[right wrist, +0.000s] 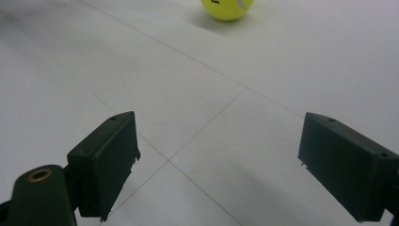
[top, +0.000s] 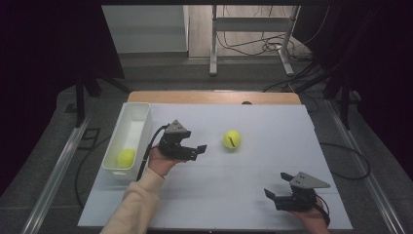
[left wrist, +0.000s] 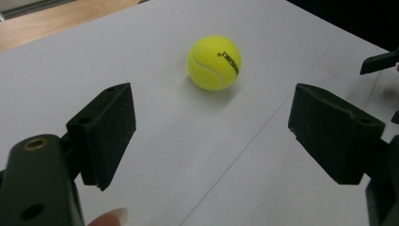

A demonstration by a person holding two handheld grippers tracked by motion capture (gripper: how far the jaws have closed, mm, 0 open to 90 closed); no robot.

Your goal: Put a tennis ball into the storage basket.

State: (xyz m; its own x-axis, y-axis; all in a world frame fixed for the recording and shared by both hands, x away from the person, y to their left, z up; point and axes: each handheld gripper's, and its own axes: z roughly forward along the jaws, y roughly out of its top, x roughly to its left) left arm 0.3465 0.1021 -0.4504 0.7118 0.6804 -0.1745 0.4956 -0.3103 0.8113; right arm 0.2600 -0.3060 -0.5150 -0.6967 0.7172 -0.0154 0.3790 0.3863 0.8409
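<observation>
— How would that tennis ball (top: 232,139) have handled for you?

— Light and springy, I'd judge, with a felt skin that gives your pads some bite. It was round, though, so it would have rolled at a nudge. You would have wanted to close across its widest middle, one pad on each side, not high up where it could squirt out.

— Where was it lying?

— Loose on the white worktop (top: 263,117), near the centre, just ahead of your left tongs (top: 194,151) and apart from them. In the left gripper view it sat beyond the gap between the two pads, a little toward the far side.

— And what did your tongs have hold of?

— Nothing. Your left tongs were spread wide, wider than the ball, and empty. Your right tongs (top: 277,186) were also wide apart and empty, hovering near the front right corner of the worktop, well apart from the ball.

— Anything else around?

— A white tub (top: 140,116) stood along the left edge of the worktop, with a second ball (top: 126,158) lying in its near end. It sat just beside your left hand (top: 160,160).

— Anything in your way?

— Between your left tongs and the loose ball the worktop was bare, so I'd judge the reach open. The tub wall and your trailing cable were the only things near enough to catch.
</observation>
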